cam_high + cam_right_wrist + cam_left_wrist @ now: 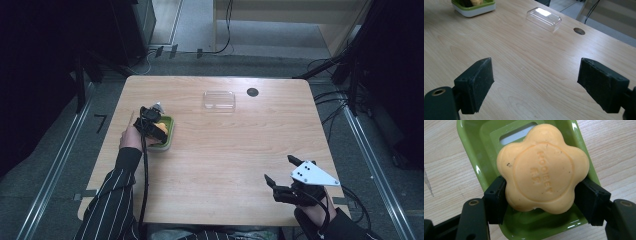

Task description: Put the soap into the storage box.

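Observation:
An orange flower-shaped soap (542, 168) sits between the jaws of my left gripper (541, 197), which is shut on it just over a green soap dish (471, 147). From above, that gripper (151, 125) is over the green dish (169, 134) at the table's left. The orange soap (161, 129) peeks out under it. A clear plastic lid (219, 99) lies at the back middle of the table. My right gripper (280, 171) stands open near the front right edge, nothing between its jaws. Its own view shows the clear lid (544, 19) and the green dish (474, 8) far off.
A round cable hole (252, 92) is set in the wooden table (225, 160) behind the lid. Cables and dark stands surround the table on the floor.

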A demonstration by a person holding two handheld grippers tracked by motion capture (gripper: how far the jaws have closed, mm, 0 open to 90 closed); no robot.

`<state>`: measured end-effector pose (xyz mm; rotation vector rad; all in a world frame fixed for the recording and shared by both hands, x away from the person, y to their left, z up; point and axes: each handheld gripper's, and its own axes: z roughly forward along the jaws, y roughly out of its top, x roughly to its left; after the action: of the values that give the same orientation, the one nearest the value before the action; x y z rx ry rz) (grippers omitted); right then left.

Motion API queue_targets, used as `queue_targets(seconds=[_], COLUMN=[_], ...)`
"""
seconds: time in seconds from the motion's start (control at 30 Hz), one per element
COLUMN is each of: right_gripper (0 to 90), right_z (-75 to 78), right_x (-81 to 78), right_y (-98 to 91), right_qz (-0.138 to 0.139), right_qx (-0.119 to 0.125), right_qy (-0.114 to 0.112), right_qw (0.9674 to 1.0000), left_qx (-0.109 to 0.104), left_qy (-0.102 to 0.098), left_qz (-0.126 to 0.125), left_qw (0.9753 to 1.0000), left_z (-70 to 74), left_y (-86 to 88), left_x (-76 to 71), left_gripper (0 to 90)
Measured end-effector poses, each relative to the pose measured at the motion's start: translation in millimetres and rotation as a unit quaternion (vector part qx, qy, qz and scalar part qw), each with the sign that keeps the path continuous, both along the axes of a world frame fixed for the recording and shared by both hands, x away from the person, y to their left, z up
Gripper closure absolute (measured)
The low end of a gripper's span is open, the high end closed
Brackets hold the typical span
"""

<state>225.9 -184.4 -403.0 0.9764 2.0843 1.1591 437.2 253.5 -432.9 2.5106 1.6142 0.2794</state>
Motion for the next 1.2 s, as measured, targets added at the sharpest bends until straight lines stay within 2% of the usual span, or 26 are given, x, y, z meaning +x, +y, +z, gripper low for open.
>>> queue_targets(seconds=[0.57, 0.67, 0.73, 0.77, 0.97, 1.07, 1.2], right_gripper=[13.6, 13.6, 13.6, 13.6, 13.6, 13.6, 13.6], right_z=[0.1, 0.2, 0.1, 0.1, 0.2, 0.1, 0.2], right_x=[-0.4, -0.4, -0.4, -0.4, -0.4, -0.2, -0.5], right_y=[-0.2, -0.2, -0.1, -0.2, -0.1, 0.1, -0.1], right_qz=[-0.001, -0.001, -0.001, 0.000, -0.001, 0.000, -0.001], right_qx=[0.000, 0.000, 0.000, 0.000, 0.000, -0.001, 0.000], right_qy=[0.001, 0.001, 0.001, 0.001, 0.001, 0.000, 0.001], right_qw=[1.0000, 1.0000, 1.0000, 1.0000, 1.0000, 1.0000, 1.0000], left_qx=[0.015, 0.014, 0.024, 0.030, 0.020, 0.015, 0.010], left_qy=[-0.006, -0.017, -0.023, -0.023, -0.022, -0.029, -0.024], left_qz=[0.008, 0.011, 0.014, 0.013, 0.016, 0.016, 0.014], left_qw=[0.9998, 0.9997, 0.9993, 0.9992, 0.9994, 0.9993, 0.9996], left_z=[3.5, 4.9, 8.5, 9.5, 10.1, 12.9, 17.0], left_y=[-2.8, -3.0, -4.0, -4.0, -0.8, 0.4, 1.6], left_x=[-1.7, -2.5, -3.1, -3.1, -3.6, -5.1, -7.9], left_gripper=[31.6, 30.5, 24.0, 17.2, 17.0, 15.5, 14.2])
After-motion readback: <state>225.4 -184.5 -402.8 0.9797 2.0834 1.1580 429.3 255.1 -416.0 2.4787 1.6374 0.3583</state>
